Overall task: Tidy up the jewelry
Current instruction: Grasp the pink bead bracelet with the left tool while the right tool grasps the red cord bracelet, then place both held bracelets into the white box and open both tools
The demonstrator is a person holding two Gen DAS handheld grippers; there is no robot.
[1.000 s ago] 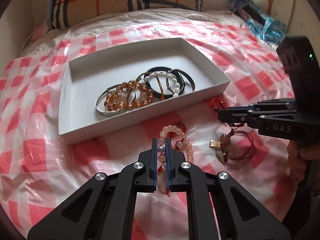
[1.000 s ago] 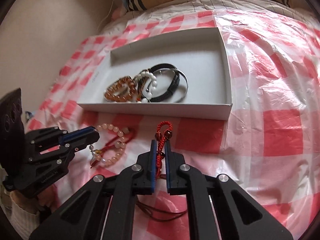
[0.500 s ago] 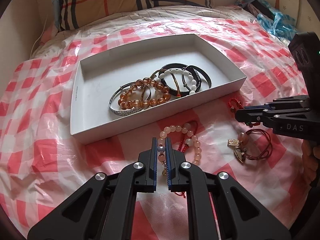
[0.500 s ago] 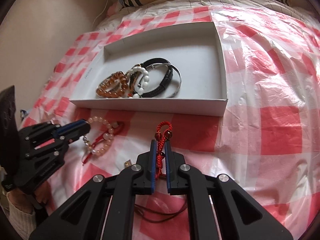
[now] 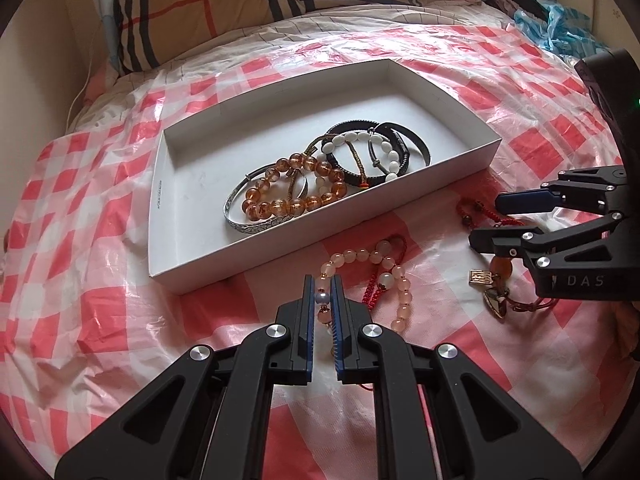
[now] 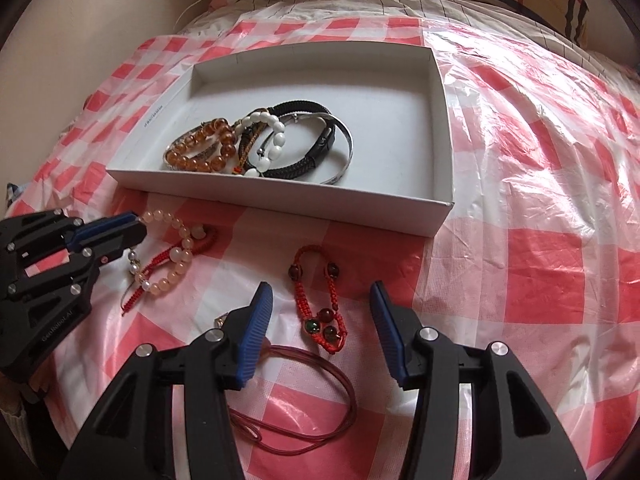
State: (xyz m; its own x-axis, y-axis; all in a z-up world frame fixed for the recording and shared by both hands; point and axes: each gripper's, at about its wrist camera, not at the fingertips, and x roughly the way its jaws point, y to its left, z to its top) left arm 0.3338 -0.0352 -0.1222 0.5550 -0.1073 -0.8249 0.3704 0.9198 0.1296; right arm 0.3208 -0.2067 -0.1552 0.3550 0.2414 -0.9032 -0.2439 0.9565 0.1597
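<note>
A white tray [image 5: 160,200] on the checked sheet holds several bracelets: amber beads [image 5: 296,192], white beads [image 5: 384,152], black bands, a silver bangle. My left gripper [image 5: 323,292] is shut on the pale pink bead bracelet [image 5: 384,272], which lies on the sheet in front of the tray; it also shows in the right wrist view [image 6: 176,256]. My right gripper [image 6: 320,308] is open wide above the red knotted bracelet [image 6: 320,304], which lies flat between the fingers. The left gripper [image 6: 132,228] shows at left there.
A thin red cord necklace [image 6: 304,400] with a gold pendant [image 5: 480,278] lies on the sheet near the right gripper. A plaid pillow [image 5: 240,0] lies behind the tray. A wall runs along the left.
My right gripper has opened and let go of the red knotted bracelet, which now lies on the sheet. Both grippers have pulled back a little from the tray.
</note>
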